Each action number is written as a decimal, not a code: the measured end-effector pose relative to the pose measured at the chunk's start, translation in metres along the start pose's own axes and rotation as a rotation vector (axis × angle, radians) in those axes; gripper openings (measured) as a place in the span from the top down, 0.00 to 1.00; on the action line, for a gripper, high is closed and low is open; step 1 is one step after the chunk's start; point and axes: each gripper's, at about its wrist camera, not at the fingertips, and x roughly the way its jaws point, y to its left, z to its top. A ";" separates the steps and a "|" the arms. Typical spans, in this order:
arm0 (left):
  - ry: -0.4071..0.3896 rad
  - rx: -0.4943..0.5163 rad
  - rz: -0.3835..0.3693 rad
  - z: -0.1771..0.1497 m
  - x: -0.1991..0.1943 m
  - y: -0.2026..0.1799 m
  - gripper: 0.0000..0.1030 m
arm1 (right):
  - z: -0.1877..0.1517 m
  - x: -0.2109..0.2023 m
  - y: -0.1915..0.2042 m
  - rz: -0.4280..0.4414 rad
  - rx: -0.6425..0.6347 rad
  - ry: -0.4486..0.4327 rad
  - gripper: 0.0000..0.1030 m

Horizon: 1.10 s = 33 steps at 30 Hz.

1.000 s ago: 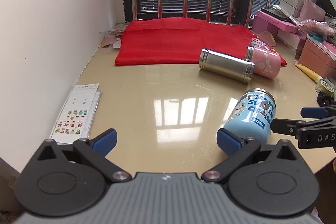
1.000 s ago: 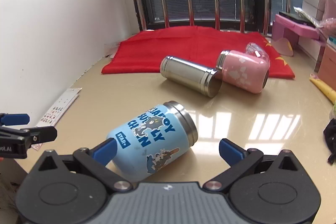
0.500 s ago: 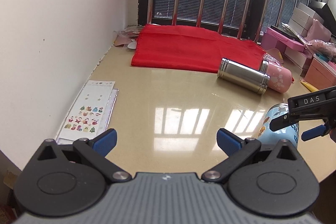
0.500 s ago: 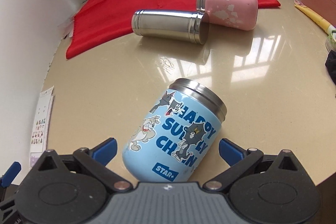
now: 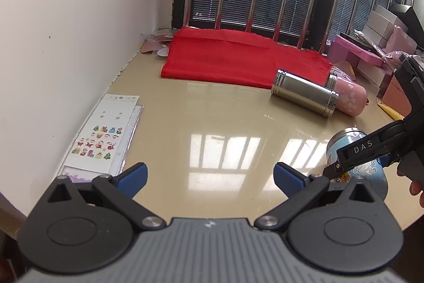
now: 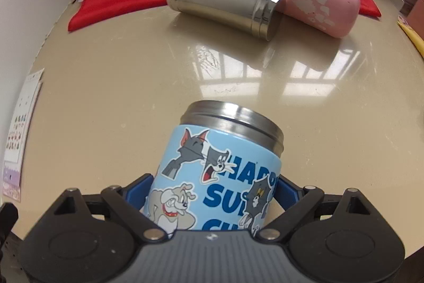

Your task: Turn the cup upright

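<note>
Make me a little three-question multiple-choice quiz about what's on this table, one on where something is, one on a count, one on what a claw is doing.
1. Where does the red cloth lie?
A. At the far end of the table, below the barred window
B. Under the blue cup
C. On the sticker sheets

2. How many cups are on the table?
A. One
B. Three
C. Five

3. What is the right claw doing?
A. Hanging open over bare table
B. Gripping the steel cup
C. Closed on the blue cartoon cup

Answers:
1. A, the cloth spreads out by the window bars, behind the cups.
2. B, there is the blue cartoon cup, the steel cup and the pink cup.
3. C, its blue pads press both sides of the blue cup, while the left claw stands open over the table.
</note>
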 end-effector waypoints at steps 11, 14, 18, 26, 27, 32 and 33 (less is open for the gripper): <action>0.014 0.002 0.010 -0.001 -0.002 -0.015 0.00 | -0.014 -0.011 0.006 -0.093 -0.484 0.017 0.11; 0.019 0.007 0.017 -0.001 0.000 -0.021 0.00 | -0.013 -0.013 -0.001 -0.076 -0.431 -0.010 0.11; 0.018 0.014 0.026 0.001 -0.002 -0.028 0.00 | -0.011 -0.015 -0.008 -0.068 -0.376 -0.019 0.08; 0.030 0.007 0.043 0.002 -0.003 -0.031 0.00 | 0.023 -0.006 -0.032 0.007 -0.155 0.052 0.03; 0.029 0.007 0.041 0.003 -0.004 -0.032 0.00 | 0.026 -0.003 -0.036 0.012 -0.132 0.063 0.03; 0.029 0.013 0.037 0.004 -0.005 -0.036 0.00 | 0.030 0.005 -0.046 0.033 -0.066 0.075 0.08; 0.031 0.013 0.036 0.004 -0.004 -0.036 0.00 | 0.030 0.004 -0.046 0.035 -0.062 0.070 0.14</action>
